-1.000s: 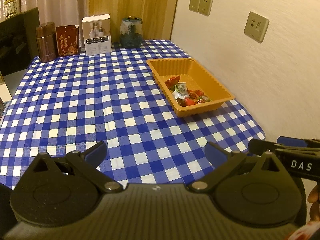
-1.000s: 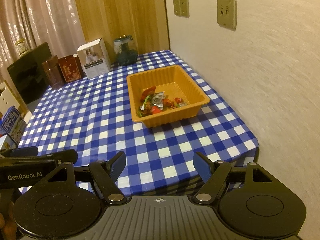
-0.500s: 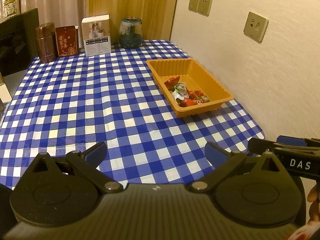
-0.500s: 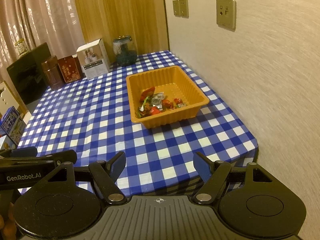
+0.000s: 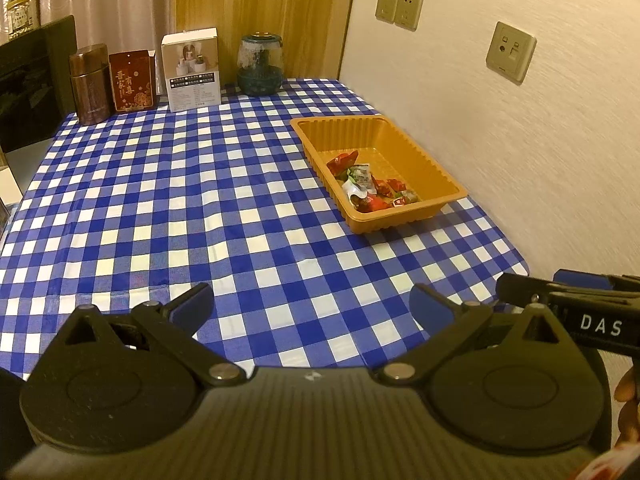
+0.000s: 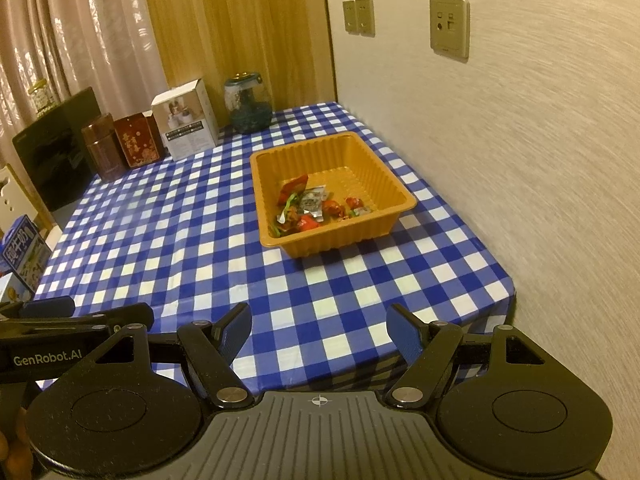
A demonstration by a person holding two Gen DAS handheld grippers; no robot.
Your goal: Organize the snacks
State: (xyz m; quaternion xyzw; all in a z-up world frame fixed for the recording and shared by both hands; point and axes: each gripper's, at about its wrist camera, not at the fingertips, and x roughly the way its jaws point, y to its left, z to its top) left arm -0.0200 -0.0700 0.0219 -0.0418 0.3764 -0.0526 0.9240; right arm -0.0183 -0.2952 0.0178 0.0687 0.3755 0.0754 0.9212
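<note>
Snacks [image 6: 310,210] in tray [image 6: 392,178], beyond both hand-held grippers.

Left of the tray [image 5: 448,190] the tablecloth [image 5: 180,208] lies bare up to the near edge. Right of the tray the wall [image 5: 540,168] stands near. Beyond the tray a jar [image 5: 259,65], a box [image 5: 192,69] and tins (two, brown and red) [image 5: 110,82] line the far edge.

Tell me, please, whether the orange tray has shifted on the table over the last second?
No. The orange tray sits on the same checks of the blue-and-white tablecloth, its far corner equally close to the wall.
</note>
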